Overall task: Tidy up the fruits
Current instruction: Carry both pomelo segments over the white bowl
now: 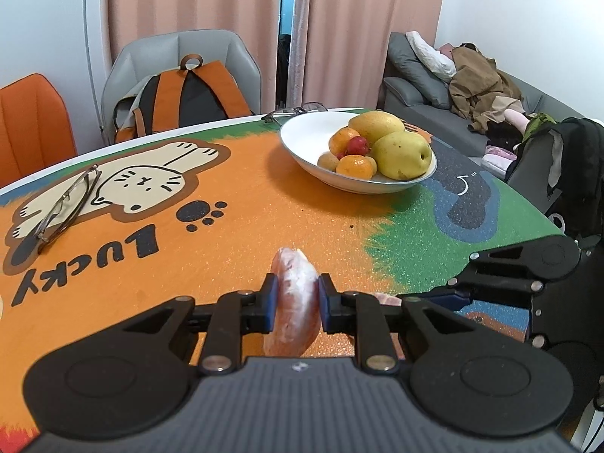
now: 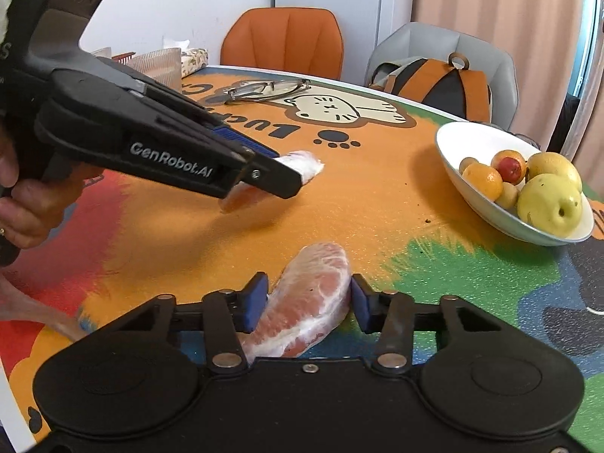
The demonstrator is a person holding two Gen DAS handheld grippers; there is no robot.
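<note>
My left gripper point(image 1: 296, 302) is shut on a pink pomelo segment point(image 1: 294, 294), held just above the orange mat; it also shows in the right wrist view point(image 2: 281, 173) with its segment point(image 2: 302, 164). My right gripper point(image 2: 307, 304) has its pads around a second pink pomelo segment point(image 2: 309, 298) lying on the mat; one pad touches it and a small gap shows at the other. A white bowl point(image 1: 302, 136) holds a yellow pear point(image 1: 402, 154), a mango, oranges and a red fruit; it shows in the right wrist view point(image 2: 453, 143) too.
The round table carries a cartoon cat mat point(image 1: 151, 226). Glasses point(image 1: 68, 204) lie at the left, another pair point(image 1: 298, 109) behind the bowl. An orange chair point(image 2: 283, 41), a grey chair with a backpack point(image 1: 188, 94) and a sofa point(image 1: 434, 105) stand around.
</note>
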